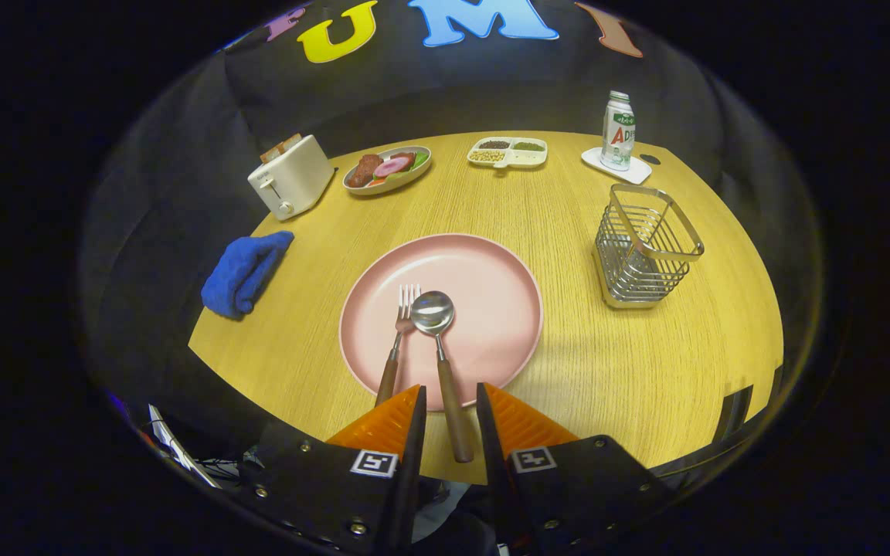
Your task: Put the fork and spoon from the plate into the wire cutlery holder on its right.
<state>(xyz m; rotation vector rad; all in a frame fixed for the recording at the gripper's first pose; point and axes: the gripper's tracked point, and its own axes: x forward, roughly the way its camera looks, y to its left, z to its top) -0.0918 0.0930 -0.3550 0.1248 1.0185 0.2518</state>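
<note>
A pink plate (501, 272) lies on the wooden table just ahead of my gripper (450, 386). On it rest a fork (401, 328) and a spoon (437, 328), side by side, both with wooden handles pointing back at me. The gripper is open. The spoon's handle runs over the plate's near rim into the gap between the fingers, with room on both sides. The fork's handle end slips behind the left finger (391, 421). The wire cutlery holder (643, 247) stands upright and empty to the right of the plate.
Left of the plate lies a folded blue cloth (245, 269). Along the far side stand a toaster (291, 177), a bowl of food (387, 169), a divided snack tray (507, 152) and a bottle (618, 130) on a white coaster. The table's near edge (646, 455) runs under the gripper.
</note>
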